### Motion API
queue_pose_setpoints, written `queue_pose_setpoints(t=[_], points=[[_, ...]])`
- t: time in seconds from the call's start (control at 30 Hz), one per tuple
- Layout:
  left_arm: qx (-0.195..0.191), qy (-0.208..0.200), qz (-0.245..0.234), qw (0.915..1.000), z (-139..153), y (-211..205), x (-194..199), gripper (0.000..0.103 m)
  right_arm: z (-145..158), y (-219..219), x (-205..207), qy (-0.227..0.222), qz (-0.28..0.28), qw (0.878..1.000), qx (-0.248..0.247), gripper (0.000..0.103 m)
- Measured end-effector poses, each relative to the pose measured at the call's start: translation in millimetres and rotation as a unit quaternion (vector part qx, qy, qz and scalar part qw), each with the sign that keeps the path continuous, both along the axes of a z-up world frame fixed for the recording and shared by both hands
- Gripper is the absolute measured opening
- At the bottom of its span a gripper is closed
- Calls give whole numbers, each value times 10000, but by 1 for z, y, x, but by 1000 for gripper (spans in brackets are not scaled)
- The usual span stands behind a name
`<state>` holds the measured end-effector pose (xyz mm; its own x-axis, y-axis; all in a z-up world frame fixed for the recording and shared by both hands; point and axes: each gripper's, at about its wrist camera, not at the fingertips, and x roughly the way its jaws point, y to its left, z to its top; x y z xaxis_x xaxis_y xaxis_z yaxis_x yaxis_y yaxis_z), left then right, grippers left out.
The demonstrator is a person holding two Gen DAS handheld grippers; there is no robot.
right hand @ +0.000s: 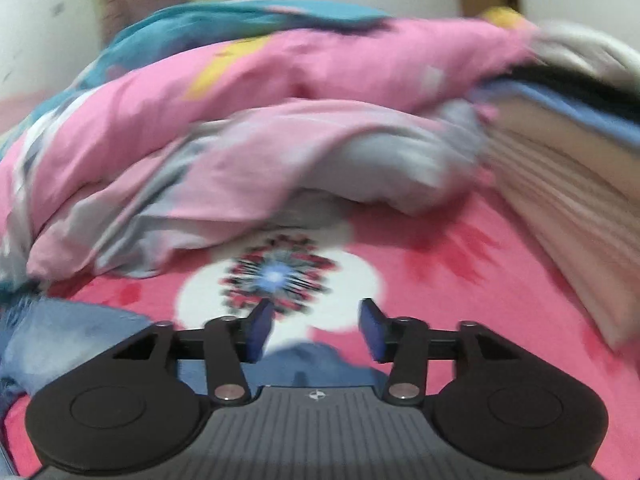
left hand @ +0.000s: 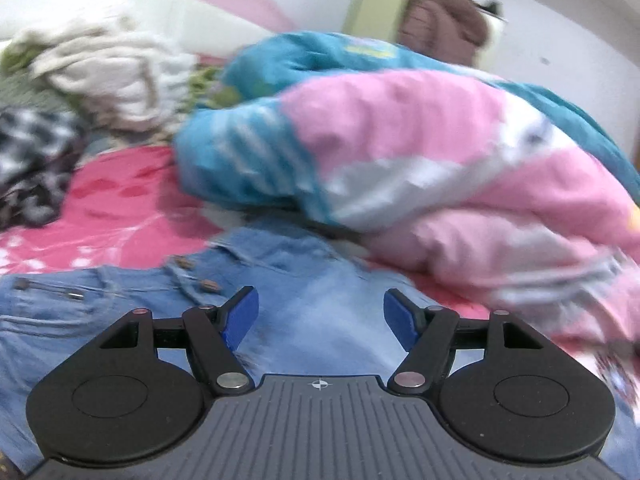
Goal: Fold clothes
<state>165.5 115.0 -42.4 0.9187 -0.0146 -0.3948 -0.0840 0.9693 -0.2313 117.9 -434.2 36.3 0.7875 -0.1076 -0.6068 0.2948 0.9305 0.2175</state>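
Left wrist view: the left gripper (left hand: 320, 320) hovers low over a pair of light-blue jeans (left hand: 312, 280) spread on the pink floral bedsheet (left hand: 132, 204). Its blue fingers (left hand: 240, 318) stand apart with nothing between them; the denim lies beneath, not pinched. The button fly and a pocket rivet show to the left of the fingers, so this looks like the waist end. Behind the jeans rises a bundled pink-and-teal quilt (left hand: 420, 152). A heap of unfolded clothes (left hand: 108, 76), cream knit over a black-and-white checked piece, sits at the far left, and a person in a brown padded jacket (left hand: 444, 24) stands by the wall.

Right wrist view: the right gripper (right hand: 316, 328) also has its fingers (right hand: 258, 330) apart and empty. It points at a bare stretch of bedsheet with a round flower motif. An edge of the jeans (right hand: 64, 332) lies at the lower left, and another bit of denim shows just under the gripper. The quilt (right hand: 260, 128) fills the middle, and only this view shows a stack of folded garments (right hand: 560, 152) on the right.

Judging by this, the jeans are between grasps in a fold. The next move calls for each gripper to settle on an edge of denim and pinch a single layer. The blur makes the exact fold state hard to read.
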Motion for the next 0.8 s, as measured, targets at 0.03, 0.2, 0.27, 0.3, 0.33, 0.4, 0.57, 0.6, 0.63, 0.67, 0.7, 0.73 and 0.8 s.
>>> queue_pose_setpoints(t=[0.03, 0.2, 0.27, 0.3, 0.33, 0.4, 0.57, 0.6, 0.63, 0.67, 0.7, 0.73, 0.8], points=[[78, 39, -159, 9998, -3, -10, -2, 70, -4, -12, -7, 6, -139, 9998, 136, 64], [694, 212, -580, 9957, -26, -53, -3, 71, -27, -58, -19, 239, -617, 9935, 923, 64], [884, 283, -615, 9938, -33, -61, 0, 71, -27, -56, -24, 183, -487, 9948, 871, 65], [881, 354, -620, 9936, -36, -63, 3, 71, -26, -52, -27, 131, -378, 9962, 770, 68], [803, 431, -611, 9940, -38, -62, 6, 71, -25, -47, -30, 80, -266, 9974, 659, 70], [632, 580, -572, 9947, -41, -58, 11, 71, -20, -29, -26, 39, 54, 9999, 95, 73], [257, 823, -447, 9953, -48, -46, 20, 70, -22, 7, 5, 242, 661, 9931, -935, 84], [211, 832, -434, 9954, -49, -45, 20, 70, -27, 8, 11, 370, 638, 9916, -1059, 84], [172, 840, -424, 9954, -49, -43, 20, 70, -32, 8, 17, 499, 615, 9898, -1183, 84], [168, 846, -419, 9954, -49, -43, 20, 70, -37, 8, 23, 627, 592, 9877, -1307, 82], [165, 851, -415, 9954, -50, -43, 21, 70, -42, 9, 29, 755, 569, 9852, -1430, 69], [171, 853, -410, 9954, -50, -43, 21, 70, -47, 9, 35, 876, 545, 9828, -1533, 47], [174, 862, -395, 9953, -50, -43, 22, 70, -49, -5, 39, 905, 488, 9883, -1127, 27]])
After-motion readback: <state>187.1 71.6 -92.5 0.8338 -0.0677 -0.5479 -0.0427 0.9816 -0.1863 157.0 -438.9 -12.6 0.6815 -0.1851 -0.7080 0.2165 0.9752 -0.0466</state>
